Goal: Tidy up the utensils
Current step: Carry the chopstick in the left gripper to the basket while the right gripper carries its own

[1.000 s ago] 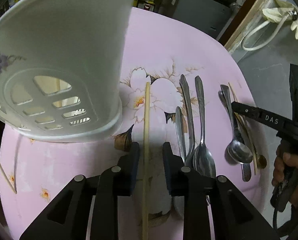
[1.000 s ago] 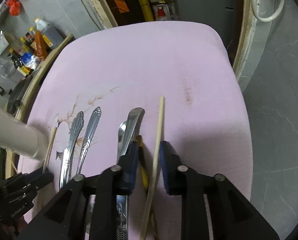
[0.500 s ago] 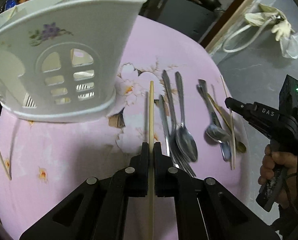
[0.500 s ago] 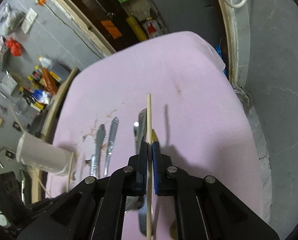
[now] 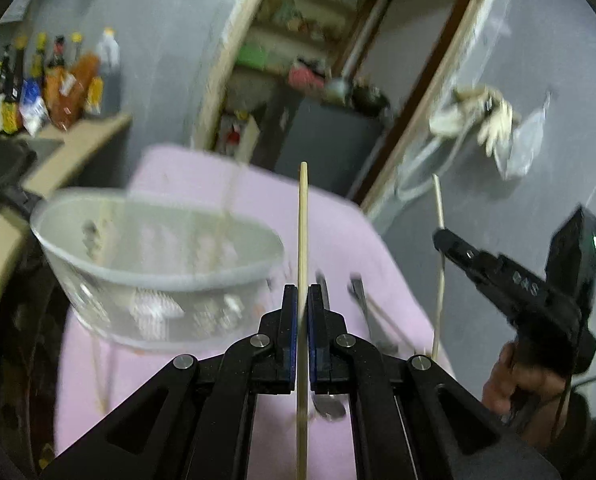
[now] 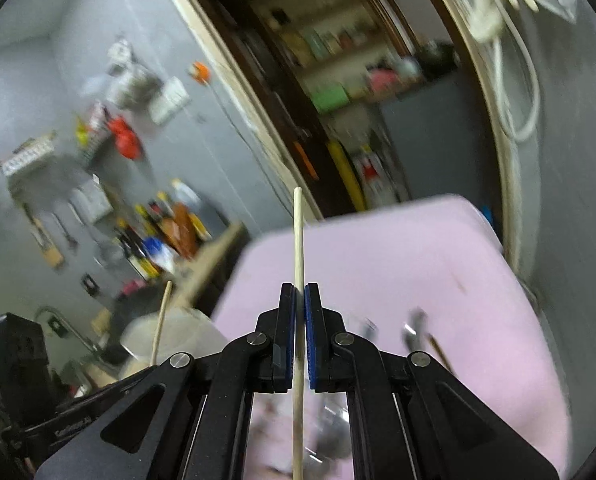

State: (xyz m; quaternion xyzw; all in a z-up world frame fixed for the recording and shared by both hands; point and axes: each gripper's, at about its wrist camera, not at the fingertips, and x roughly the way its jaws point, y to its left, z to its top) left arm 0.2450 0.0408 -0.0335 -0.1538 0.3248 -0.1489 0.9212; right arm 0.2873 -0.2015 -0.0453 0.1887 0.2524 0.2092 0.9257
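Pink worktop, floral print, motion-blurred. White slotted plastic basket stands on its left part, thin sticks inside. Spoons lie on the worktop right of the basket, partly hidden by the left gripper. Its jaws are clamped on a wooden chopstick, lifted clear of the worktop. Right gripper: jaws clamped on a second chopstick, also raised above the worktop.

Pale wooden chopstick, translucent white basket, pink tablecloth, grey wall
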